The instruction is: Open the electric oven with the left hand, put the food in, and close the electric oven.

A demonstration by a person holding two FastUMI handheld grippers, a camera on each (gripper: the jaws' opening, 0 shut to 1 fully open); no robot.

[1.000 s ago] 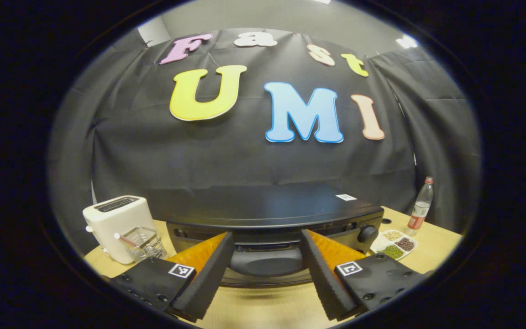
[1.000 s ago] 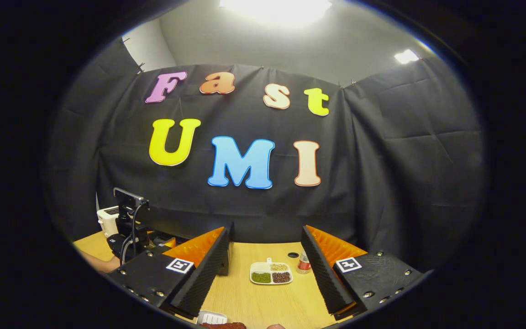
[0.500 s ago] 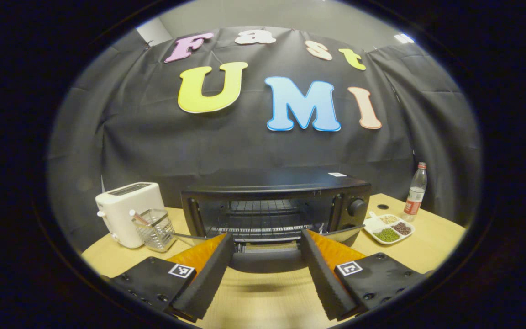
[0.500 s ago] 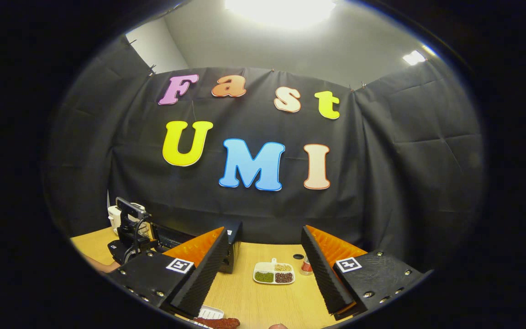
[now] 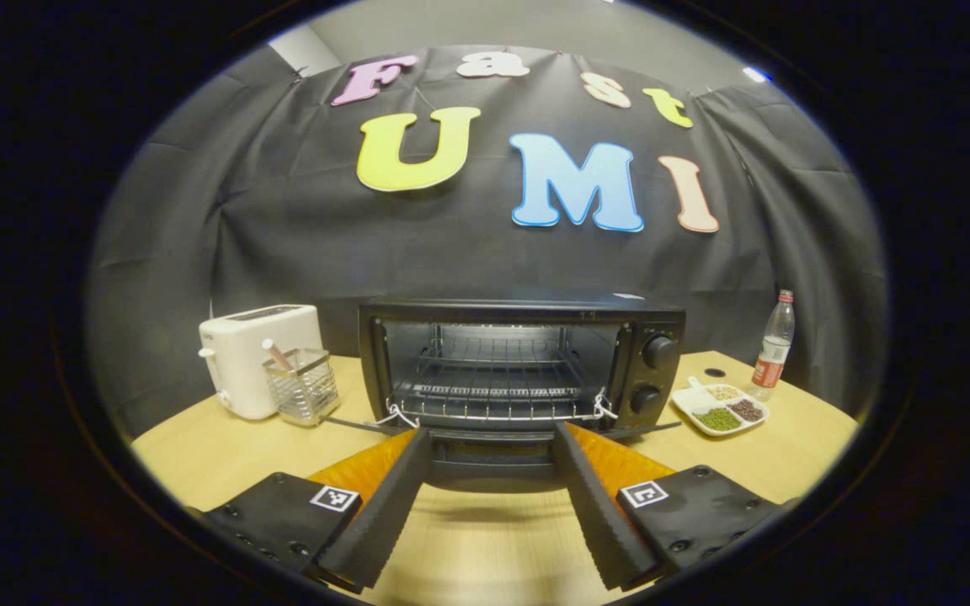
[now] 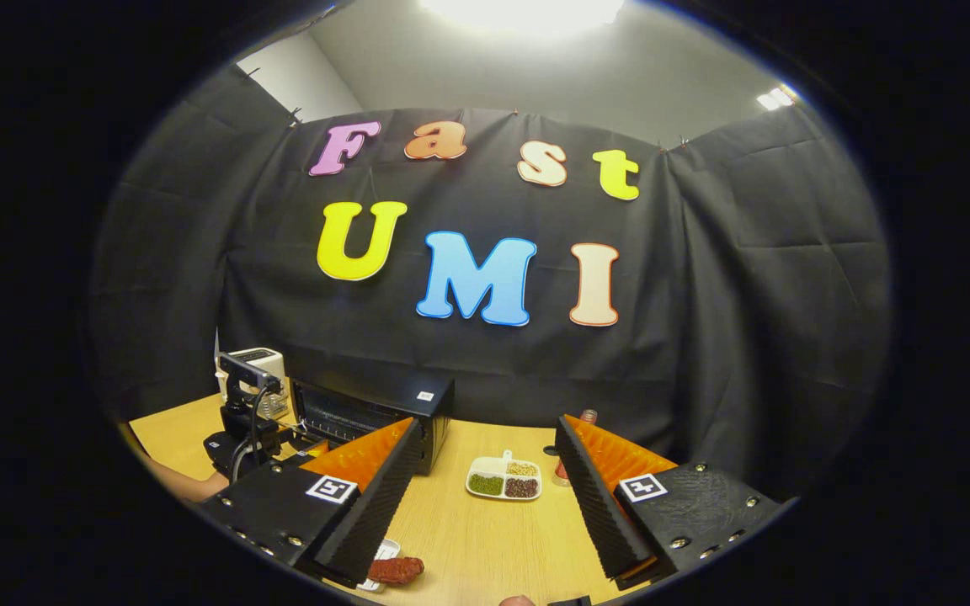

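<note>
Oven (image 5: 519,362) stands open mid-table, wire rack bare inside, door (image 5: 493,459) dropped flat between the spread left gripper (image 5: 492,497) fingers. Right gripper (image 6: 485,497), also apart, hovers above the reddish food (image 6: 395,570).

Right tongs (image 6: 489,497) spread above wooden table (image 6: 485,539), oven (image 6: 375,412) far left, divided dish (image 6: 503,486) between, reddish food (image 6: 395,570) below
</note>
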